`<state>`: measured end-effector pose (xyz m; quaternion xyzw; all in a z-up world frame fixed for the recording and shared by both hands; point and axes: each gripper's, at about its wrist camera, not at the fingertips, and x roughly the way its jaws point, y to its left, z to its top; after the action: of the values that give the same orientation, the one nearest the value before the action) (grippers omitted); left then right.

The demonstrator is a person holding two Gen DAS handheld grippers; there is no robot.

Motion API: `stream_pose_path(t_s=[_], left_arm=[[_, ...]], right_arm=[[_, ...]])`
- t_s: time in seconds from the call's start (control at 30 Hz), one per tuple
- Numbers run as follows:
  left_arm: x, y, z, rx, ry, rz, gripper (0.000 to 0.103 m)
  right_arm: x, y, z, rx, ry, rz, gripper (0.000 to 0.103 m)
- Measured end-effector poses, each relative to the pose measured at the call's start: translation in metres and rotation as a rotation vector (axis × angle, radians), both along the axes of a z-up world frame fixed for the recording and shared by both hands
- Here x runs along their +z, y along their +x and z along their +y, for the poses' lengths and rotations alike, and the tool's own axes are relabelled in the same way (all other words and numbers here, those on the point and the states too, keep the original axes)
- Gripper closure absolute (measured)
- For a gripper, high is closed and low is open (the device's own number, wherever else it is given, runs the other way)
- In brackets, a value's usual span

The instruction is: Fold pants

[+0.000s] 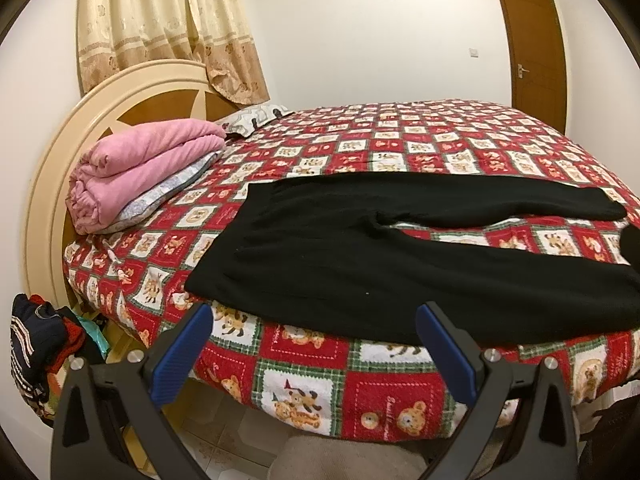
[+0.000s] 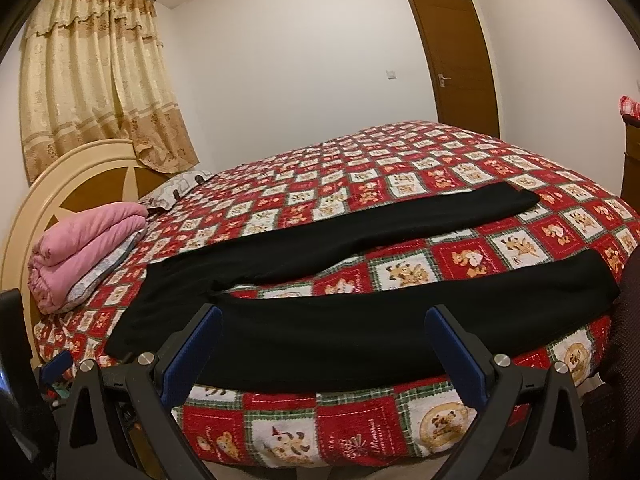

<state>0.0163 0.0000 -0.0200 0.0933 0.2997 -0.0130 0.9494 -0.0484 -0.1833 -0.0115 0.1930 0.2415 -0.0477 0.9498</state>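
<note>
With both the left gripper (image 1: 312, 354) and the right gripper (image 2: 324, 354) held wide and empty, the black pants (image 2: 320, 332), spread flat along the bed's (image 1: 304, 392) near edge, are best pinched at waistband and hem together.

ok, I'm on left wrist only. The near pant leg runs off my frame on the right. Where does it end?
Observer: On the bed. The near leg's cuff lies flat on the bedspread, just short of its right edge.
Operator: Right fingers?
Observer: The right gripper is wide open with nothing between the fingers, pointed at the near leg.
Operator: Legs crossed at the cuffs?
Observer: No. The far leg's cuff lies well apart.
</note>
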Motion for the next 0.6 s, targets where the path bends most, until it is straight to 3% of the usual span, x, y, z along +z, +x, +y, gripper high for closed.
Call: stream_pose_path(t_s=[0.2, 0.4, 0.6], left_arm=[[-0.012, 0.033, 0.009, 0.023, 0.001, 0.056, 0.0], [-0.025, 0.081, 0.041, -0.006, 0.018, 0.125, 0.0], [-0.008, 0.154, 0.088, 0.004, 0.028, 0.139, 0.0]], right_arm=[[-0.014, 0.013, -0.012, -0.008, 0.004, 0.03, 0.001], [-0.035, 0.037, -0.022, 0.01, -0.081, 0.085, 0.001], [-0.039, 0.076, -0.036, 0.051, -0.078, 0.129, 0.001]])
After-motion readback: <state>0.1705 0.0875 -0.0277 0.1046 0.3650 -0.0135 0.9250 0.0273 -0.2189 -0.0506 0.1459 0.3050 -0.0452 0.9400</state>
